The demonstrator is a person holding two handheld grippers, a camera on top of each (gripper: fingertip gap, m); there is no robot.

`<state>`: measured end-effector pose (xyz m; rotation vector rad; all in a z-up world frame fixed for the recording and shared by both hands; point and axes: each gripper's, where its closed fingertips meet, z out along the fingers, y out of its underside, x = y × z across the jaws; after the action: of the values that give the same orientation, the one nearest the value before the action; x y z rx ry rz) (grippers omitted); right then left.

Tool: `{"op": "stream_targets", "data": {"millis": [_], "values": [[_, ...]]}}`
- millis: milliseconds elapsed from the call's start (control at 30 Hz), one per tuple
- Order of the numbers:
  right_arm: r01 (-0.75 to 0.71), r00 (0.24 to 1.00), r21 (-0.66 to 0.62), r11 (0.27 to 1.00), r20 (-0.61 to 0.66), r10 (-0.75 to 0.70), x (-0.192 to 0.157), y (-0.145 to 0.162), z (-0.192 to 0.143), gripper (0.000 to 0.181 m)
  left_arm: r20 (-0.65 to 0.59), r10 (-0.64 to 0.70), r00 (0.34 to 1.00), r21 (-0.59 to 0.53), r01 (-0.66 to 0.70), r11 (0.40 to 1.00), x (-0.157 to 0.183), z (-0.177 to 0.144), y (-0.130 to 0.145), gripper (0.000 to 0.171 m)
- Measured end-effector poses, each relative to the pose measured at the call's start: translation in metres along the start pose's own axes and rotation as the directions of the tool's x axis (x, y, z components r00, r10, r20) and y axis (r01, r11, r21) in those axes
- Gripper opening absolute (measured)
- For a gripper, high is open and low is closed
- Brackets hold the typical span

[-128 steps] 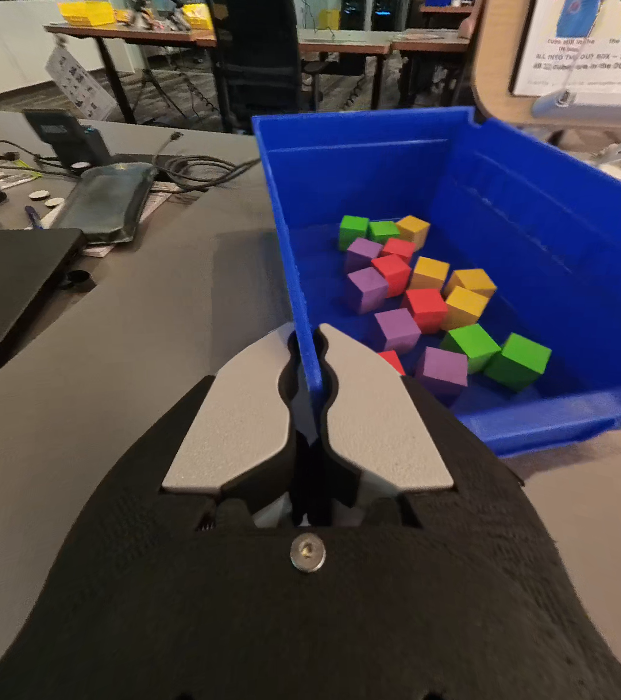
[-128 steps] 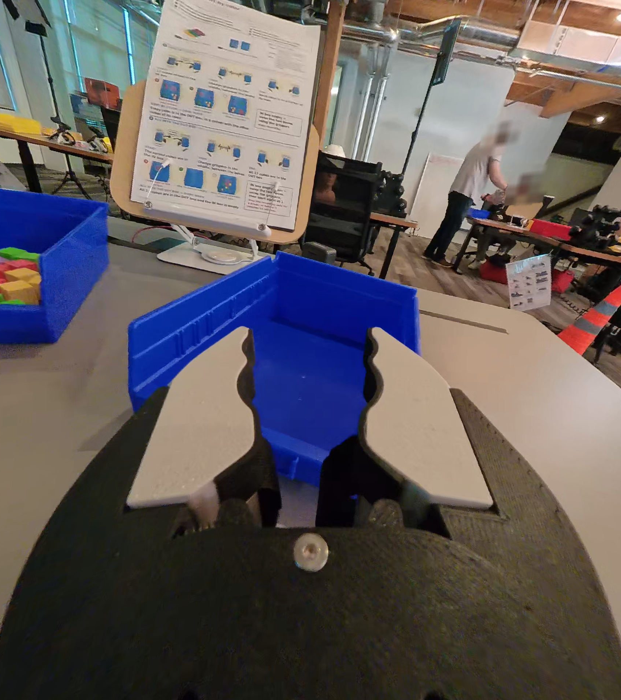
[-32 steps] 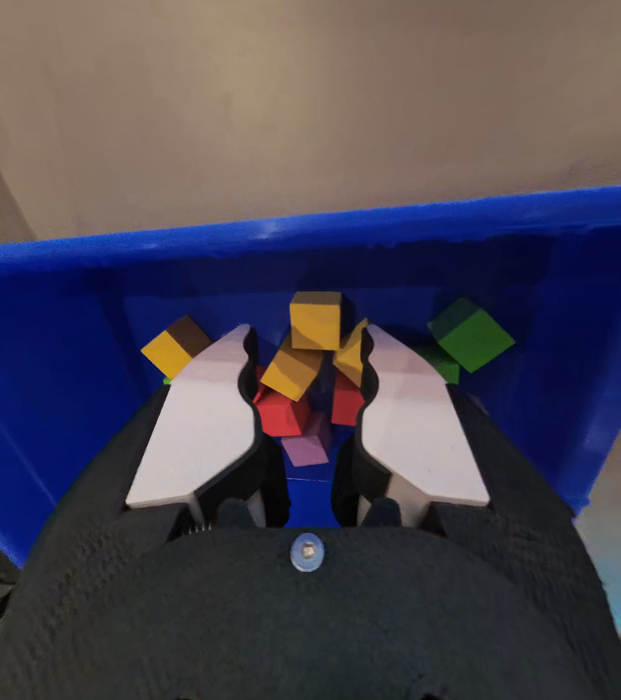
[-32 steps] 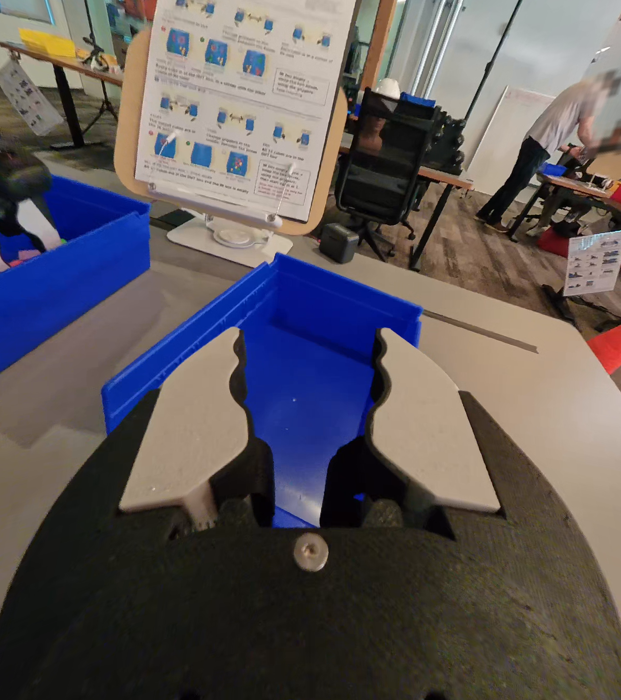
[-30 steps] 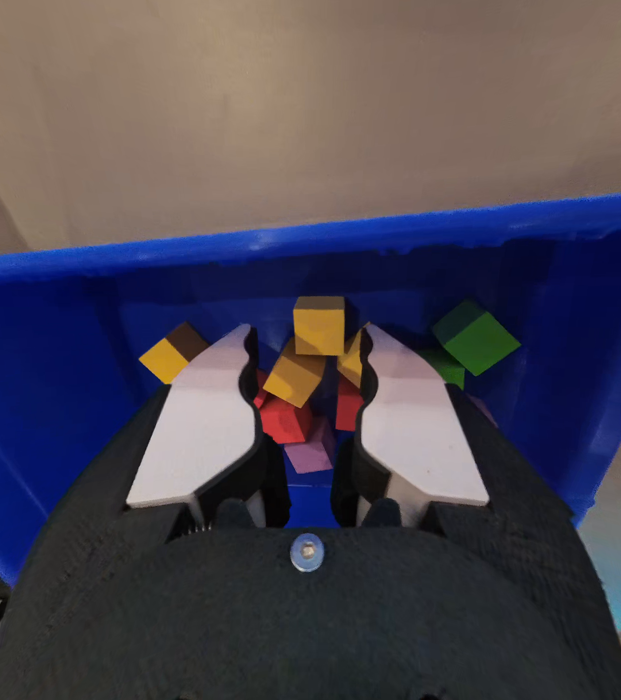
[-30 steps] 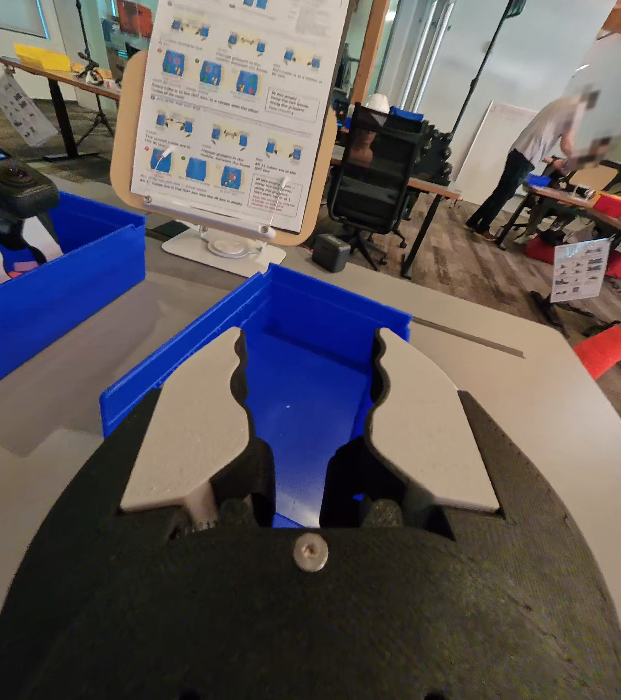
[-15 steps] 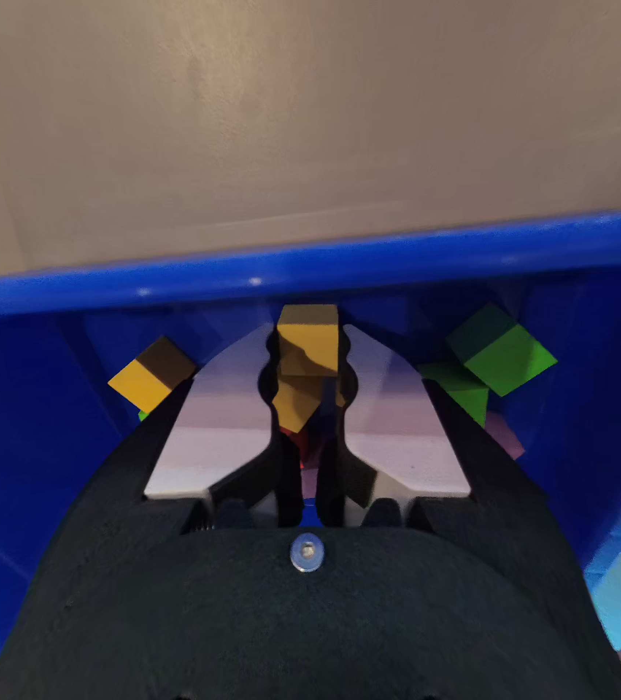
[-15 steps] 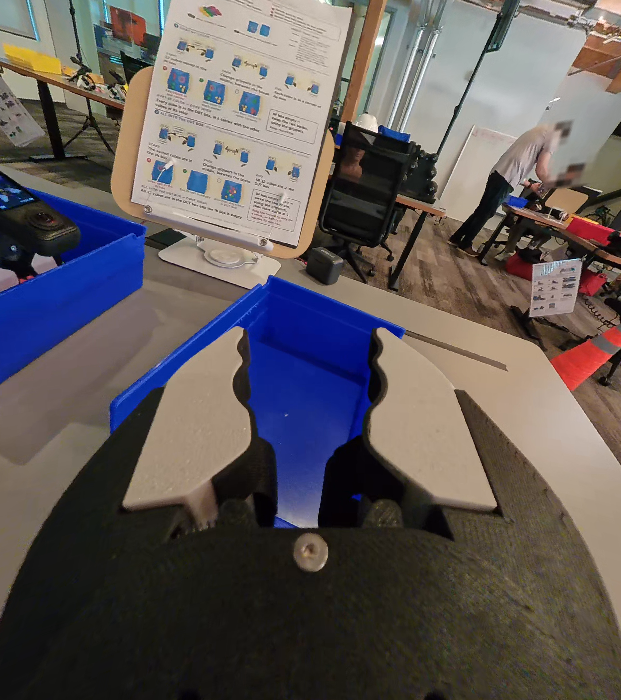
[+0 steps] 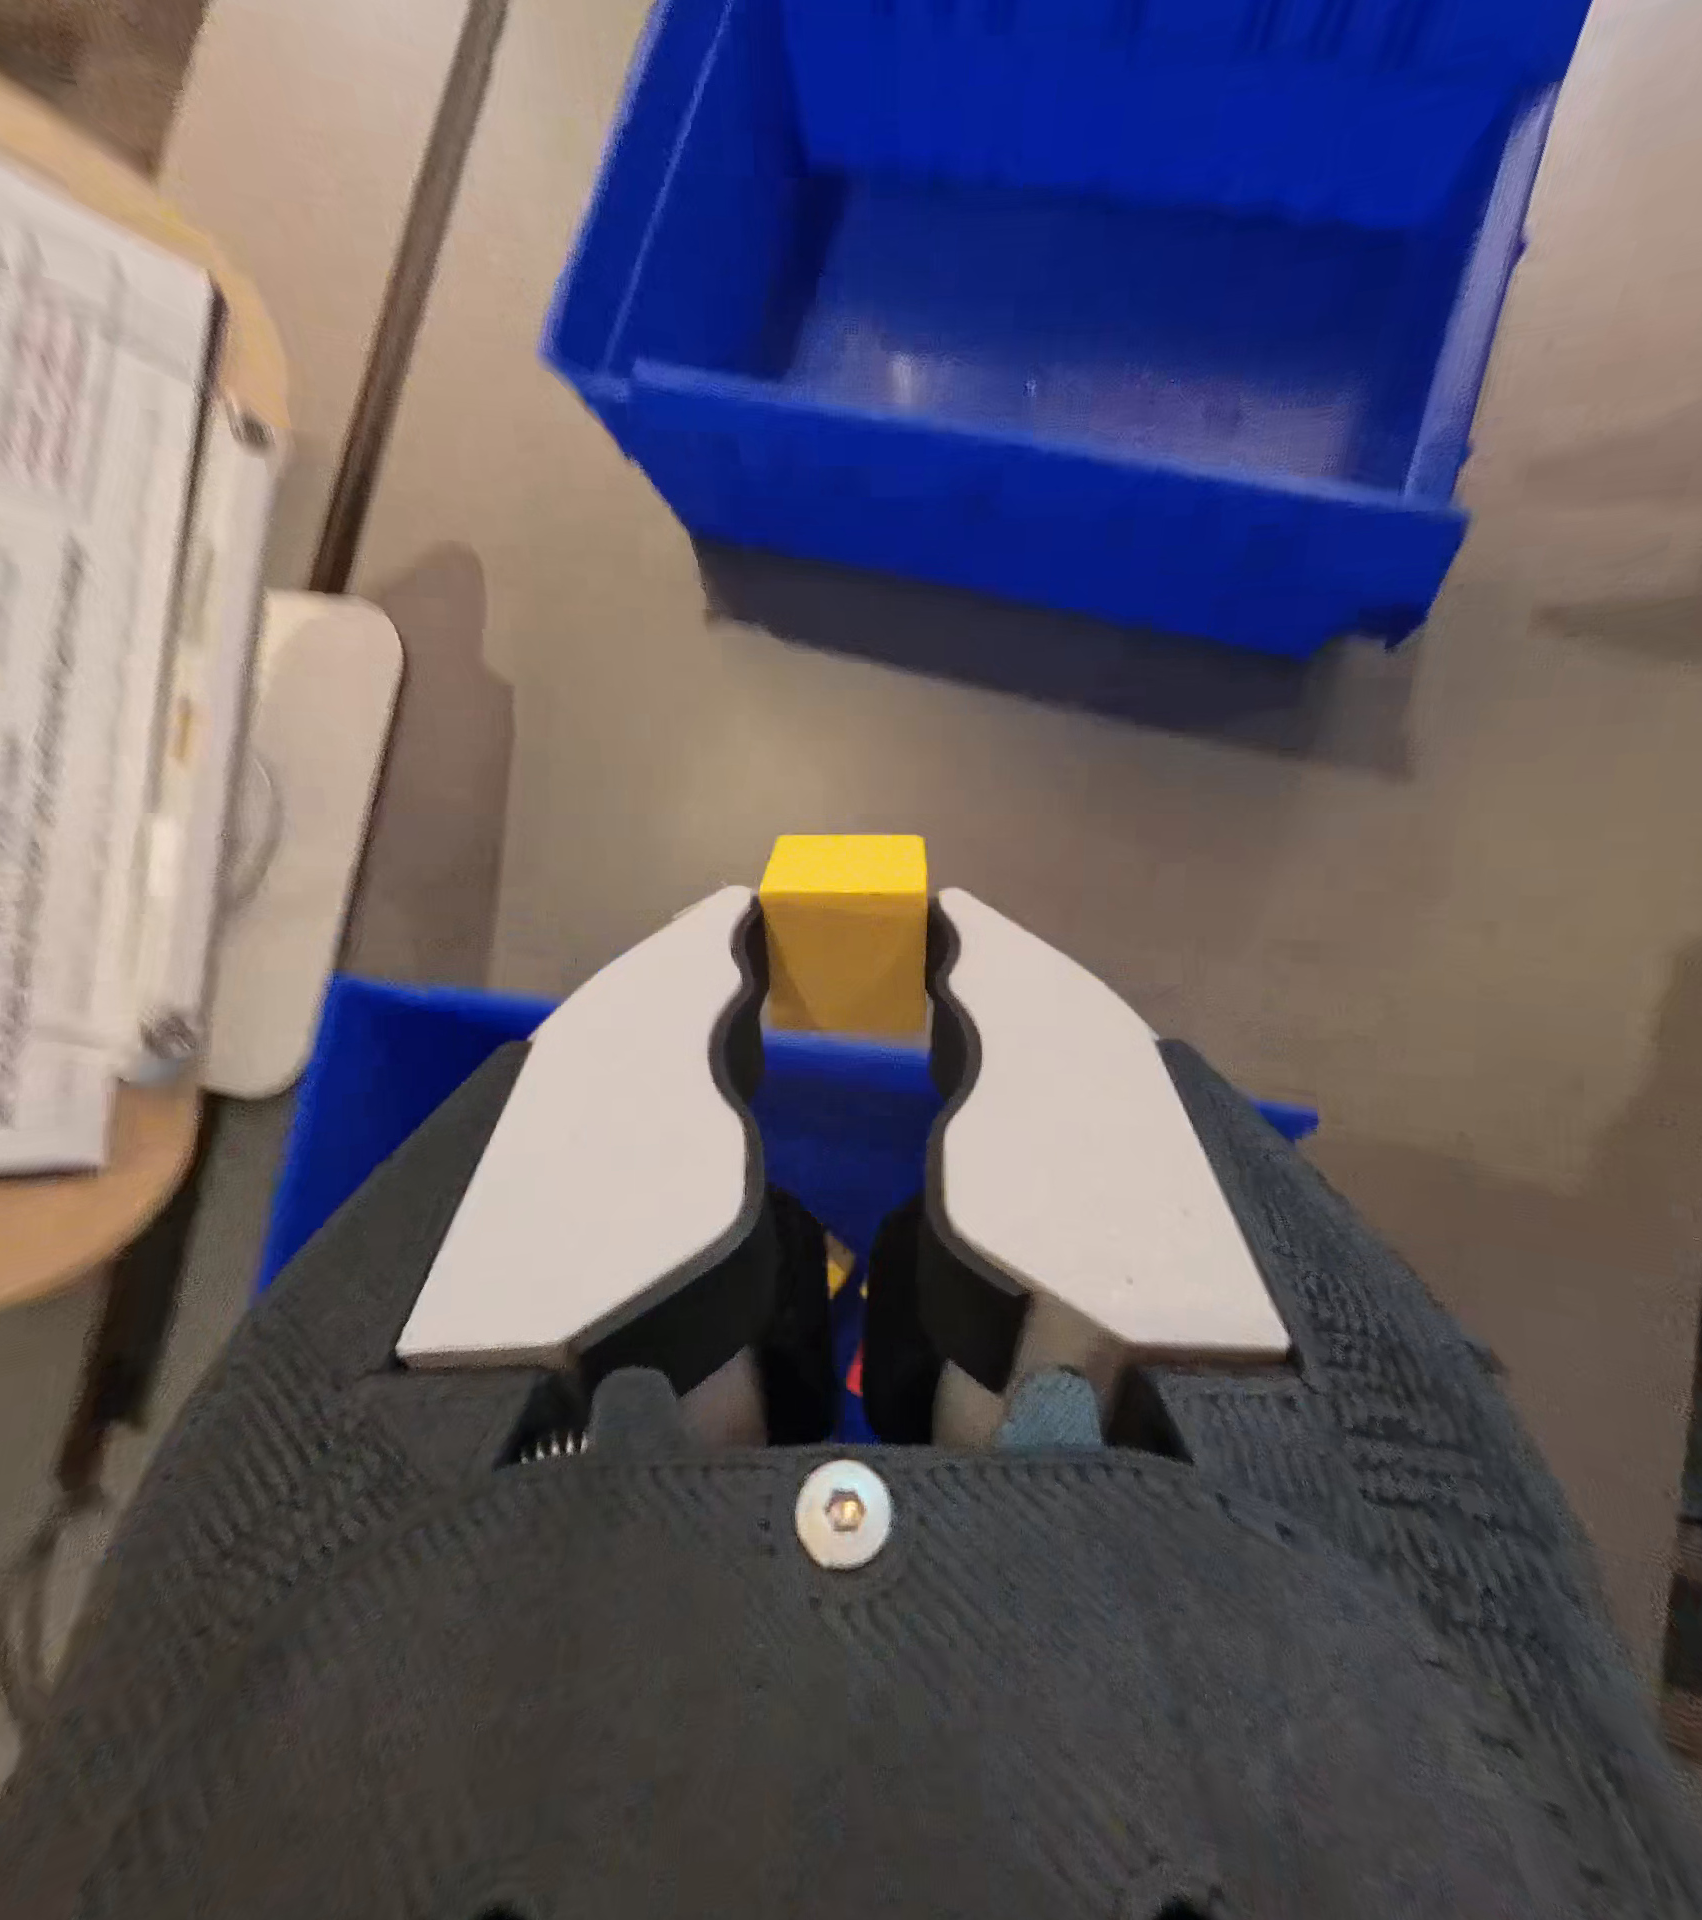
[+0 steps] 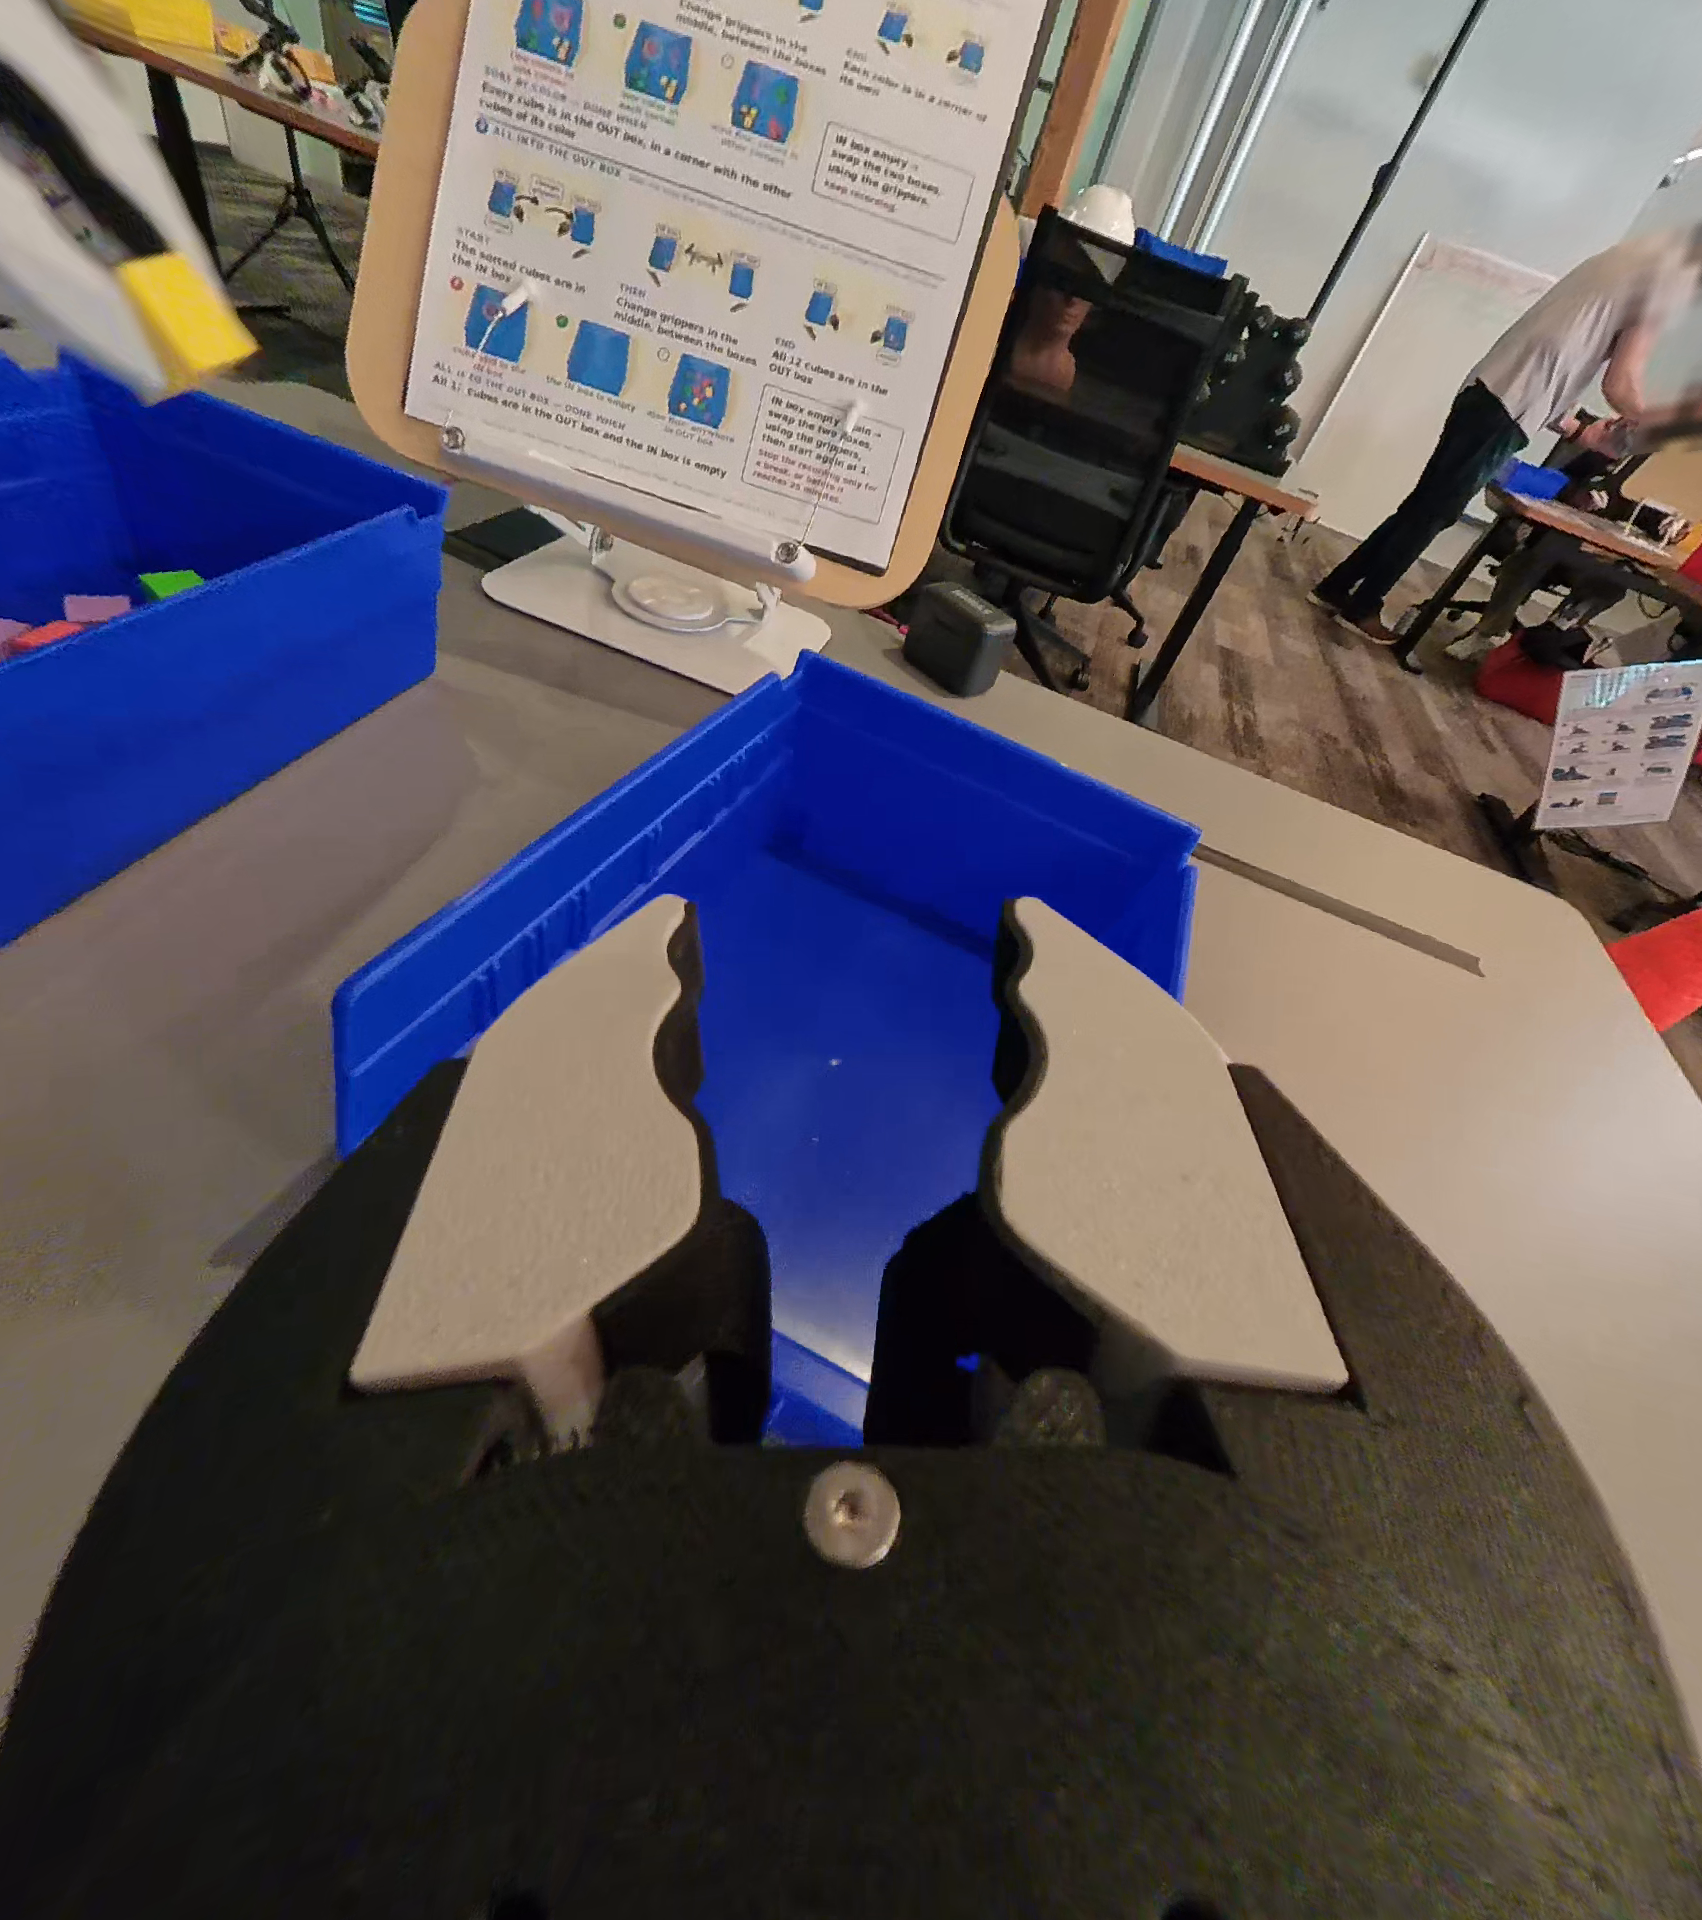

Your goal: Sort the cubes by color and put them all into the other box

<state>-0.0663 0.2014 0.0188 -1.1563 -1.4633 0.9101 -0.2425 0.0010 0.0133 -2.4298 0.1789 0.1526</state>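
The left gripper (image 9: pixel 845 940), half a second ago down in the cube-filled bin (image 10: pixel 203 665), now holds a yellow cube (image 9: pixel 845 935) aloft over the desk (image 9: pixel 1086 831) (jaws clamped). The right gripper (image 10: pixel 845 997) hovers with jaws apart over the empty bin (image 10: pixel 930 790).

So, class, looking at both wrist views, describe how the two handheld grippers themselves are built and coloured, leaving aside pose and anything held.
Both look alike. The left gripper and right gripper each have a wide, rounded black body with a rough textured surface, and one silver hex screw at its centre. Two flat light-grey fingers taper forward, with wavy inner edges lined in black. No cables, markings or sleeves show.
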Motion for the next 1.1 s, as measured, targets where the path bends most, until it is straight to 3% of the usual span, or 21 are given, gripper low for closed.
{"op": "stream_targets", "data": {"millis": [200,267,367,467,533,633,767,867,1033,1067,1100], "values": [[0.014,0.999,0.008,1.000,-0.032,-0.014,0.006,-0.003,-0.020,0.052,-0.096,0.183,0.978,-0.056,-0.189,0.980,0.015,0.045,-0.106,0.029],[0.009,1.000,0.008,1.000,-0.001,-0.009,0.002,-0.002,-0.019,0.050,-0.206,0.161,0.965,-0.013,-0.167,0.986,0.036,0.057,-0.131,0.029],[0.032,0.991,0.148,0.988,0.125,-0.050,-0.024,-0.022,-0.008,0.052,-0.459,0.062,0.886,0.112,-0.011,0.994,0.085,0.045,-0.148,0.029],[0.260,0.950,0.299,0.918,0.093,-0.299,-0.054,-0.052,0.001,0.050,-0.710,-0.053,0.703,0.161,0.235,0.959,0.124,0.012,-0.150,0.029],[0.400,0.891,0.361,0.843,0.062,-0.449,-0.075,-0.068,0.004,0.048,-0.797,-0.108,0.595,0.127,0.338,0.932,0.137,-0.004,-0.143,0.029],[0.444,0.849,0.448,0.776,0.067,-0.525,-0.101,-0.088,0.001,0.045,-0.870,-0.167,0.465,0.048,0.415,0.909,0.152,-0.019,-0.134,0.029],[0.447,0.834,0.489,0.749,0.075,-0.547,-0.118,-0.100,0.001,0.044,-0.888,-0.197,0.416,-0.007,0.415,0.910,0.164,-0.022,-0.125,0.029],[0.445,0.828,0.501,0.742,0.086,-0.554,-0.128,-0.101,-0.002,0.031,-0.901,-0.192,0.389,-0.021,0.404,0.915,0.171,-0.024,-0.121,0.029],[0.415,0.833,0.494,0.764,0.130,-0.537,-0.132,-0.102,-0.003,0.029,-0.913,-0.194,0.358,-0.018,0.441,0.898,0.172,-0.026,-0.119,0.029],[0.409,0.833,0.505,0.760,0.133,-0.536,-0.132,-0.104,-0.005,0.028,-0.910,-0.206,0.360,-0.016,0.466,0.884,0.169,-0.025,-0.120,0.037],[0.408,0.833,0.509,0.758,0.133,-0.538,-0.130,-0.106,-0.007,0.028,-0.901,-0.217,0.376,0.000,0.499,0.867,0.164,-0.024,-0.121,0.060]]}}
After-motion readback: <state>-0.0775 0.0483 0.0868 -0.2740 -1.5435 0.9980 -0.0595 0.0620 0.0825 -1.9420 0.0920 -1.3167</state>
